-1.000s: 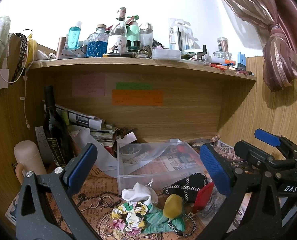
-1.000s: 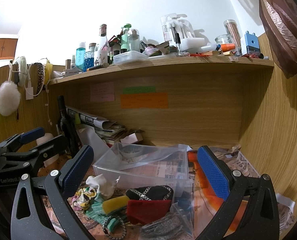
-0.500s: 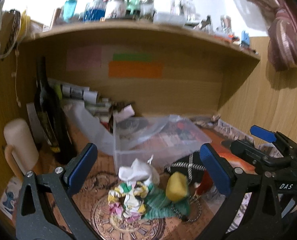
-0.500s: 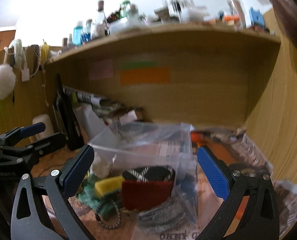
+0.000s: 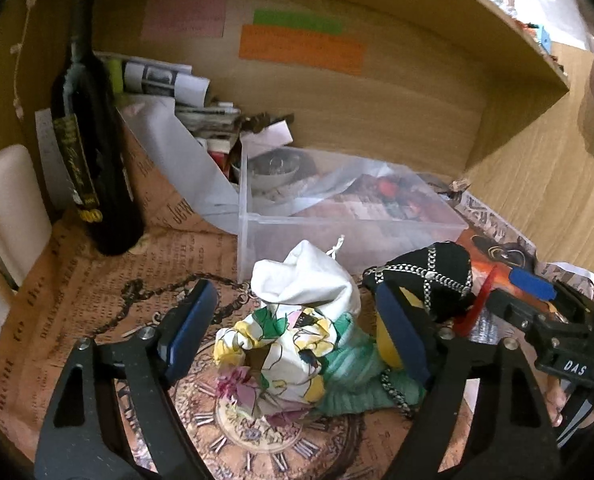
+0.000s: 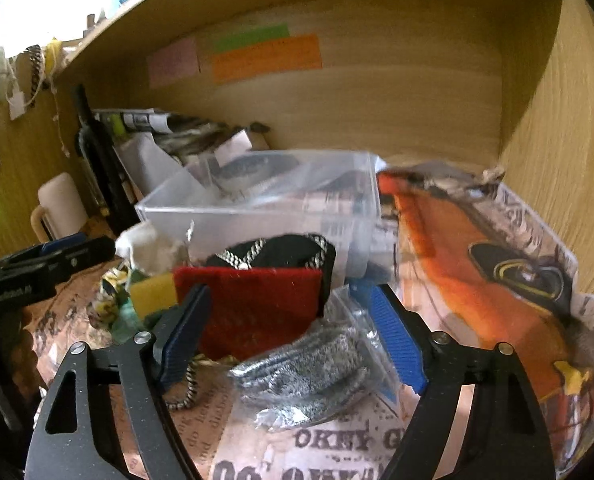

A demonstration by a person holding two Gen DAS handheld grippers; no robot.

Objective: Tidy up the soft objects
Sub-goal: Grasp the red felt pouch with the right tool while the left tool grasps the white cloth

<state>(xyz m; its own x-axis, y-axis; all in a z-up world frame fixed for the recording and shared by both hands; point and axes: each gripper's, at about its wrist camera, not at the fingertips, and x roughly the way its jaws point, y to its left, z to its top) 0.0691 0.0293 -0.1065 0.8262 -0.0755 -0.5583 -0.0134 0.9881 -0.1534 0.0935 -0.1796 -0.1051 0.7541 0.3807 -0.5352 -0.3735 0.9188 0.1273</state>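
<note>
A heap of soft things lies in front of a clear plastic box. In the left wrist view my left gripper is open, its fingers on either side of a floral cloth, with a white pouch, a green knit piece, a yellow sponge and a black chain-trimmed pouch close by. In the right wrist view my right gripper is open around a red felt piece and a bagged silver scrubber; the black pouch and the box lie behind.
A dark wine bottle and a cream mug stand at the left. Rolled papers are stacked at the back. A wooden wall closes the right side. Newspaper-print paper covers the desk. A shelf overhangs the alcove.
Both grippers have tilted down and moved in low over the heap, so the soft things now sit between their open fingers. Nothing has been gripped.
</note>
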